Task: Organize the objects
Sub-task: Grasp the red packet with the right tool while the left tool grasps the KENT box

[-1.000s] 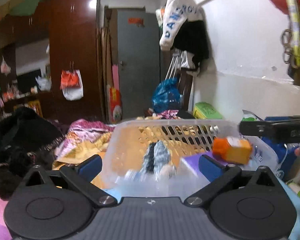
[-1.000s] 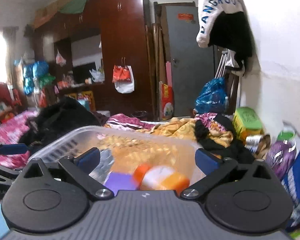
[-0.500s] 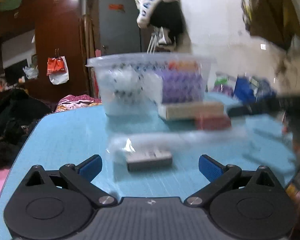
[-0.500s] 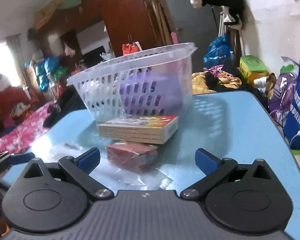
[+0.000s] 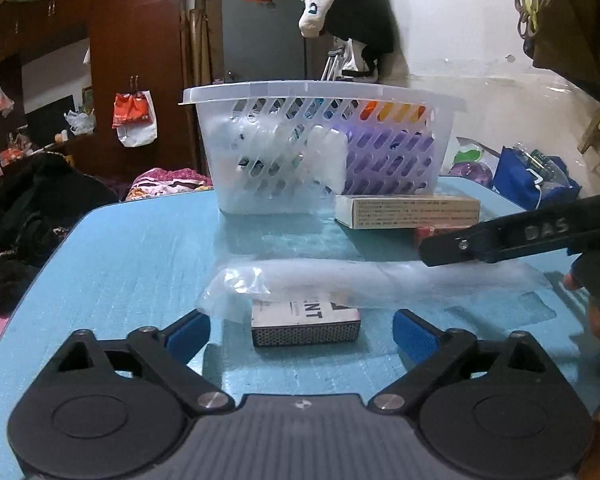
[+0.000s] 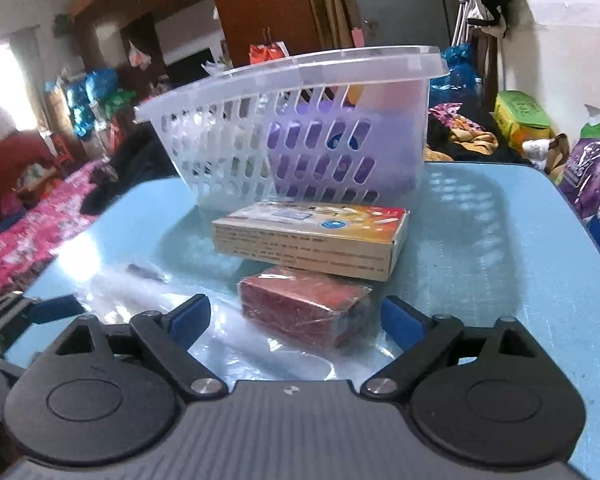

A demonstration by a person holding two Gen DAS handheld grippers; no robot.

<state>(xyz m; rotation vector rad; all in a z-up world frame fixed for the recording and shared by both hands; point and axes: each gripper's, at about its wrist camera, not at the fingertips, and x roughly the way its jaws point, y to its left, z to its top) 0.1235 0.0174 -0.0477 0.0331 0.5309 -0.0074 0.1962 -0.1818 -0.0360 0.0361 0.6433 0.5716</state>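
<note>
A small matchbox point(image 5: 305, 322) lies on the blue table point(image 5: 140, 256), partly under a clear plastic bag point(image 5: 360, 276). My left gripper point(image 5: 302, 330) straddles it, its jaws closing but the pads not touching it. A red wrapped block point(image 6: 304, 306) lies on the plastic sheet in the right wrist view. My right gripper point(image 6: 296, 318) has it between closing jaws, pads clear of it. Behind it lies a flat carton point(image 6: 312, 240), then a translucent slotted basket point(image 6: 292, 76) holding a purple item and an orange one. The right gripper's finger point(image 5: 500, 240) reaches in from the right in the left wrist view.
Beyond the table lie heaps of clothes and bedding point(image 5: 28, 208). Bags point(image 5: 532, 180) and a purple packet point(image 6: 588, 172) stand at the right by the white wall. A dark wardrobe point(image 5: 132, 60) and a grey door point(image 5: 260, 32) are at the back.
Both grippers have dropped from above the basket to the table in front of it. The matchbox and the red block now sit between the jaws, which have narrowed slightly.
</note>
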